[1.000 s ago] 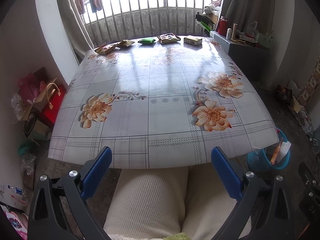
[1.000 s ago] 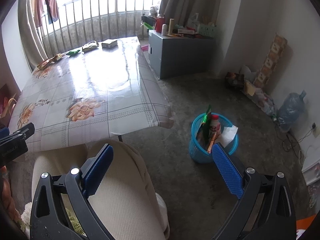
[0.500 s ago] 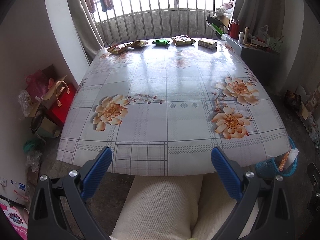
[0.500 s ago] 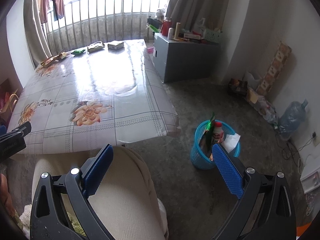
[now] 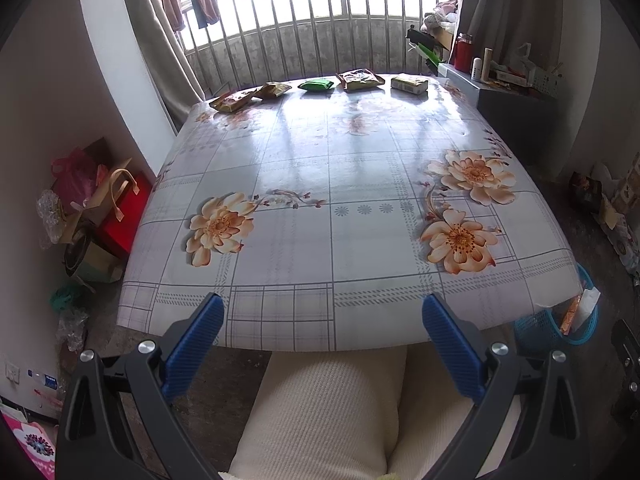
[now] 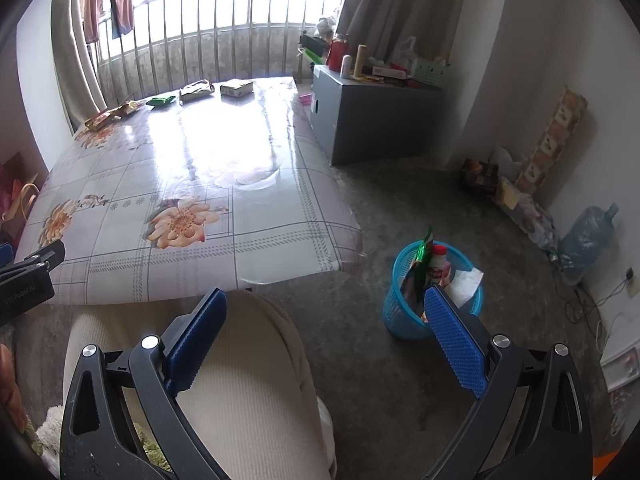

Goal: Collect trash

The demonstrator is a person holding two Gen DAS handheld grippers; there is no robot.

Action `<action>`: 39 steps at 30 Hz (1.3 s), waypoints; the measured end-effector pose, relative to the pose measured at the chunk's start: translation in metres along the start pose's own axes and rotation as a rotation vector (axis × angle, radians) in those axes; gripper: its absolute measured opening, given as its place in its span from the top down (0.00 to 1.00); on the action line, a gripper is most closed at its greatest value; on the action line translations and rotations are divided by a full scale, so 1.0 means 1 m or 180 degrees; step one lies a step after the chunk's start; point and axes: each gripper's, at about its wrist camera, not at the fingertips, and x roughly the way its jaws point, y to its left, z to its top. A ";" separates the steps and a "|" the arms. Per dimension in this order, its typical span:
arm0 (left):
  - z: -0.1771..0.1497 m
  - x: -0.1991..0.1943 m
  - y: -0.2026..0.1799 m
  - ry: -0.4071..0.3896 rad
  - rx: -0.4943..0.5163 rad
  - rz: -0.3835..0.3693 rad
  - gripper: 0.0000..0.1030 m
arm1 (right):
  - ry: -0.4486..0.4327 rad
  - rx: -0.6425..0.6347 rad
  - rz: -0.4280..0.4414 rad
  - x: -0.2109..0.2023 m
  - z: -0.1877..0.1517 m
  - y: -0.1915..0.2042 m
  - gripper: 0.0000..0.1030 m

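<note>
Hovering over a seated person's cream-trousered knees (image 5: 332, 408), the left gripper (image 5: 320, 320) and right gripper (image 6: 324, 316) both gape wide, empty. Only the right wrist view shows the whole blue basket (image 6: 400, 320), on the floor right of the counter (image 5: 340, 240), holding wrappers and a bottle. Five trash packets lie along the counter's far edge: the green packet (image 5: 317, 85) sits mid-row.
</note>
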 end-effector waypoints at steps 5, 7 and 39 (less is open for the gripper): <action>-0.002 0.000 -0.003 0.0033 0.0037 -0.0003 0.06 | 0.0007 -0.0016 -0.0004 0.000 0.000 0.002 0.08; -0.002 0.001 -0.004 0.0054 0.0046 -0.0012 0.06 | 0.0010 -0.0021 -0.0010 -0.001 -0.001 0.003 0.08; -0.001 0.004 -0.006 0.0081 0.0091 0.0044 0.06 | -0.0001 -0.0036 -0.0011 0.001 0.003 0.003 0.08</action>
